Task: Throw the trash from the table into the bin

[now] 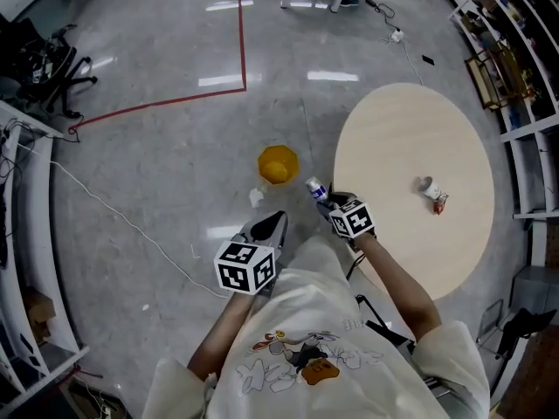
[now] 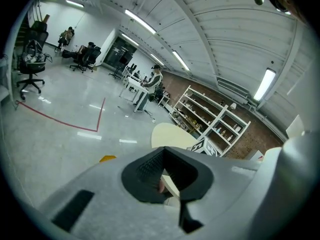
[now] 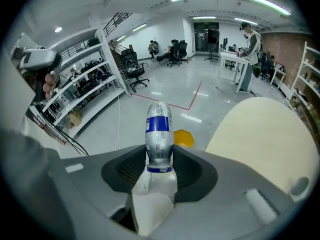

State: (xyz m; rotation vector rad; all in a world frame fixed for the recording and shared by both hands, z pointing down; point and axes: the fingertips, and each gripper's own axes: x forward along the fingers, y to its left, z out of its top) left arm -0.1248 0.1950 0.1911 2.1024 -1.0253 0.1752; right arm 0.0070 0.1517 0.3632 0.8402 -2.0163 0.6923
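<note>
My right gripper [image 1: 327,202] is shut on a silver bottle [image 1: 316,188] with a blue band, held over the floor just left of the round cream table [image 1: 410,129]. In the right gripper view the bottle [image 3: 159,134] stands up between the jaws, with a crumpled whitish piece [image 3: 152,196] below it. The yellow bin [image 1: 278,164] stands on the floor ahead, to the bottle's left, and shows past it as the bin [image 3: 183,137]. Crumpled trash [image 1: 433,194] lies on the table. My left gripper [image 1: 267,227] hangs over the floor near the bin; its jaws stand apart, and a small pinkish bit low in the gap is unclear.
A white scrap [image 1: 255,197] lies on the floor beside the bin. Red tape [image 1: 242,51] marks the floor. Shelving [image 1: 515,68] lines the right side, with office chairs [image 1: 52,72] at far left. A white cable [image 1: 113,212] trails across the floor. A person [image 3: 248,54] stands at a far desk.
</note>
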